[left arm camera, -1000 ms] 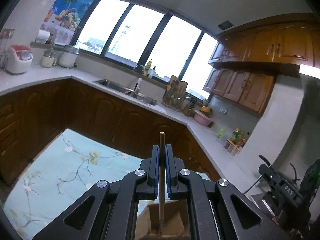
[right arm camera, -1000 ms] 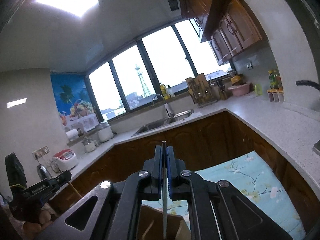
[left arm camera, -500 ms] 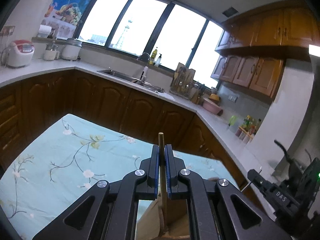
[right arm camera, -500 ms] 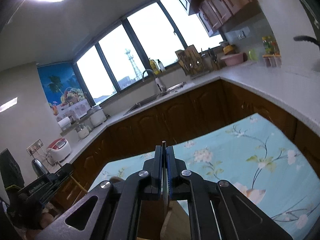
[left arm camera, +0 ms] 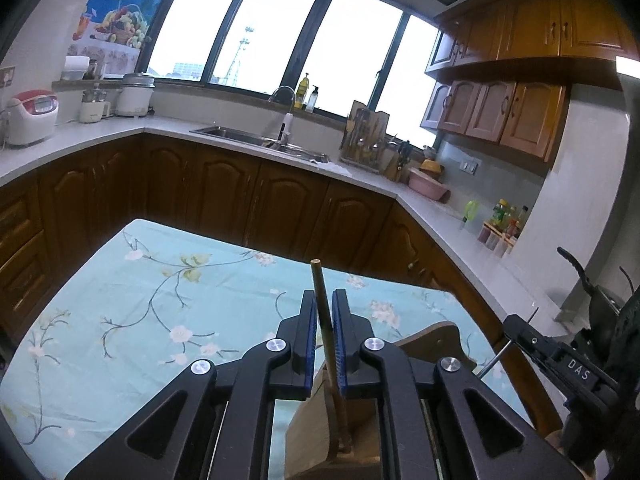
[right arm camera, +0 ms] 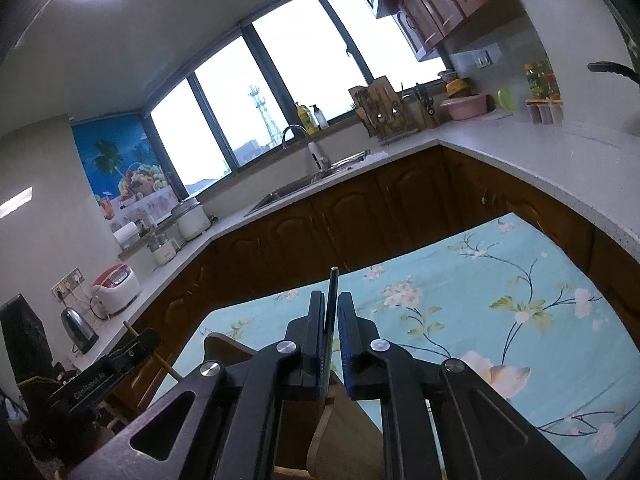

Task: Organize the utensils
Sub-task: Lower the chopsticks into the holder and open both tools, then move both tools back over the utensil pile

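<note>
Kitchen counters wrap around a table covered in a pale blue flowered cloth (left arm camera: pixel 120 320), seen from two handheld claws.

Nearest, the left claw (left arm camera: pixel 325 332) has a thin wooden stick (left arm camera: pixel 320 300) (likely a chopstick or utensil handle) between its blue pads. Its jaws are opening: a narrow gap shows on each side, and the stick leans a little, its lower end down inside a wooden holder (left arm camera: pixel 432 340) on the cloth. The right claw (right arm camera: pixel 329 338) has a dark, slim utensil handle (right arm camera: pixel 332 284) between its pads. Those jaws are opening too; the handle rests against the left pad with a clear gap on the right, above the same wooden holder (right arm camera: pixel 224 348).

Both utensils appear to be seated in the holder. To finish the release well, each claw should likely open fully, then back straight off along the handle without nudging it sideways.

Farther off are brown cabinets, a sink (left arm camera: pixel 260 138) under wide windows, and a rice cooker (left arm camera: pixel 32 114) on the left counter.
</note>
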Motion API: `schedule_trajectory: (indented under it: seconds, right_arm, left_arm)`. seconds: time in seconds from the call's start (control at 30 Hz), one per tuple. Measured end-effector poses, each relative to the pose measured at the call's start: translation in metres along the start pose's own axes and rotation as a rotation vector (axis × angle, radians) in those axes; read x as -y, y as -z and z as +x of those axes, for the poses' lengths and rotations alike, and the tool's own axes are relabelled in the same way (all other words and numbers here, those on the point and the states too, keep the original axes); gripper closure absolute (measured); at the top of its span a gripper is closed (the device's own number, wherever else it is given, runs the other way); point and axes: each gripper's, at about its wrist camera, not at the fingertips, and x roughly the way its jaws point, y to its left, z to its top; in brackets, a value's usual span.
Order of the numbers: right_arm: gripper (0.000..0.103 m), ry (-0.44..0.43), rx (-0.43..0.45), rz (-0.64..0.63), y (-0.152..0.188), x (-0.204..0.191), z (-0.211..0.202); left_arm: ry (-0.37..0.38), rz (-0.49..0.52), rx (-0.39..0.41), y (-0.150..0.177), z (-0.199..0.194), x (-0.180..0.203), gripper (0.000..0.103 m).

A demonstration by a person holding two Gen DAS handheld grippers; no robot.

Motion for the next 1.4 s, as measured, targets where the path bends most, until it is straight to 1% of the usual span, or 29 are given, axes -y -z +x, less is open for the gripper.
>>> schedule_trajectory:
  seconds: [0.07, 0.13, 0.2, 0.23, 0.27, 0.4, 0.43, 0.47, 0.53, 0.6, 0.67, 0.73, 0.8, 0.87, 0.9, 1.0, 1.23, 1.4]
  right_arm:
    - [0.092, -0.002, -0.016, 0.009, 0.001, 0.000, 0.002]
    - [0.089, 0.001, -0.029, 0.013, 0.001, 0.001, 0.003]
    - [0.076, 0.002, -0.041, 0.019, 0.002, 0.002, 0.004]
    - [0.065, 0.002, -0.047, 0.024, 0.003, 0.002, 0.004]
    - [0.062, -0.001, -0.046, 0.027, 0.003, 0.003, 0.003]
    - [0.062, -0.006, -0.048, 0.029, 0.002, 0.002, -0.001]
    - [0.061, -0.007, -0.049, 0.030, 0.002, 0.001, -0.001]
    - [0.059, -0.008, -0.051, 0.031, 0.001, 0.001, -0.002]
    - [0.056, -0.007, -0.048, 0.032, 0.000, 0.002, -0.004]
    - [0.055, -0.006, -0.047, 0.033, -0.001, 0.002, -0.007]
    - [0.051, -0.010, -0.049, 0.039, -0.001, 0.002, -0.009]
    - [0.049, -0.010, -0.050, 0.042, 0.000, 0.002, -0.013]
    - [0.046, -0.016, -0.057, 0.041, 0.001, 0.001, -0.018]
    - [0.039, -0.023, -0.062, 0.043, 0.003, 0.000, -0.023]
    - [0.037, -0.024, -0.064, 0.045, 0.004, 0.000, -0.027]
    - [0.035, -0.023, -0.075, 0.050, 0.007, 0.001, -0.036]
    - [0.034, -0.028, -0.110, 0.063, 0.025, 0.006, -0.067]
    - [0.034, -0.020, -0.129, 0.070, 0.039, 0.006, -0.089]
  left_arm:
    - [-0.002, 0.003, 0.001, -0.002, -0.001, 0.001, 0.081]
    - [-0.006, 0.009, 0.007, -0.004, -0.001, 0.003, 0.080]
    - [-0.001, 0.014, 0.001, -0.003, -0.001, 0.004, 0.079]
    - [0.000, 0.016, -0.001, -0.004, -0.001, 0.005, 0.079]
    - [0.001, 0.019, -0.003, -0.005, -0.001, 0.005, 0.078]
    - [0.000, 0.018, -0.011, -0.002, -0.001, 0.001, 0.074]
    - [0.000, 0.015, -0.013, -0.003, -0.001, 0.000, 0.072]
    - [-0.001, 0.013, -0.014, -0.002, -0.001, 0.000, 0.066]
    - [-0.002, 0.009, -0.015, -0.001, -0.004, -0.001, 0.060]
    - [-0.002, 0.011, -0.014, 0.000, -0.008, -0.002, 0.058]
    - [-0.001, 0.011, -0.019, 0.000, -0.011, -0.003, 0.052]
    - [-0.003, 0.012, -0.023, 0.001, -0.017, -0.004, 0.050]
    - [-0.007, 0.013, -0.034, 0.003, -0.023, -0.006, 0.046]
    - [-0.014, 0.008, -0.048, 0.005, -0.030, -0.009, 0.041]
    - [-0.024, 0.005, -0.059, 0.007, -0.035, -0.012, 0.039]
    - [-0.057, 0.004, -0.102, 0.012, -0.046, -0.017, 0.038]
    - [-0.059, -0.035, -0.170, 0.031, -0.085, -0.033, 0.038]
    - [-0.075, -0.052, -0.213, 0.043, -0.111, -0.039, 0.038]
